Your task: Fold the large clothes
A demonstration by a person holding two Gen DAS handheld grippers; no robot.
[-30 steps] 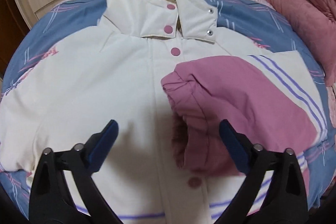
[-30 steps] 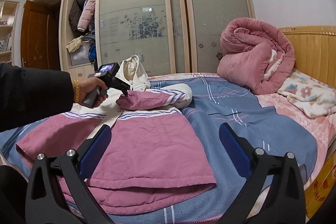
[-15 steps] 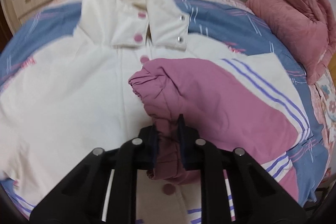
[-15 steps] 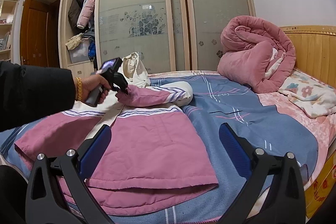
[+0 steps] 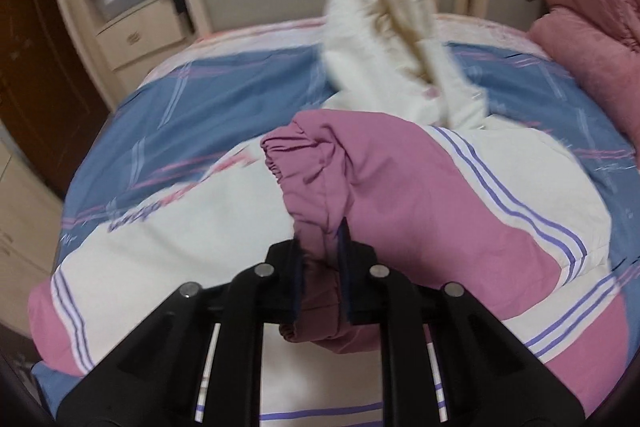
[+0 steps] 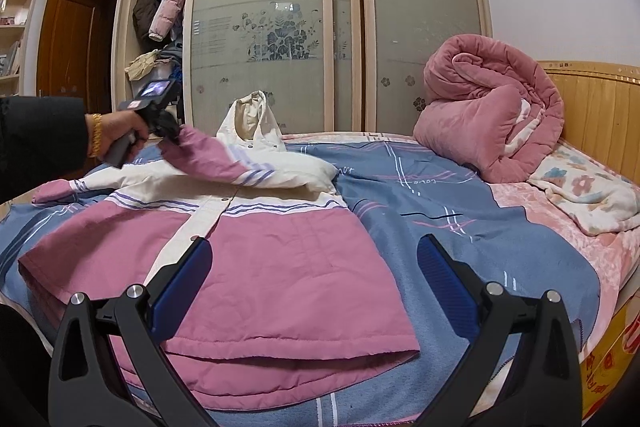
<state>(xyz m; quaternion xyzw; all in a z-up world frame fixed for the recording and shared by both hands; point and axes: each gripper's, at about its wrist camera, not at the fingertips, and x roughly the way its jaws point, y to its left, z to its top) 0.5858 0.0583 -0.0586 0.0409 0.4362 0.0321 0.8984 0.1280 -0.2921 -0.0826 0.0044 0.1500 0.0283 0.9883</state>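
Since a second ago the left gripper [image 5: 321, 247] has closed its fingers onto the pink sleeve cuff [image 5: 312, 195] and lifted it across the jacket's [image 6: 256, 267] chest. Nearest, the right gripper [image 6: 314, 279] hovers over the hem, fingers spread and empty. Beyond, the jacket lies flat on the bed [image 6: 460, 227], hood [image 6: 250, 117] upright. Farther back sits a rolled pink quilt [image 6: 492, 115].

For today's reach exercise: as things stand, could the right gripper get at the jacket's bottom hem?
Probably yes: the right gripper is open just above the jacket's bottom hem, with nothing between them.
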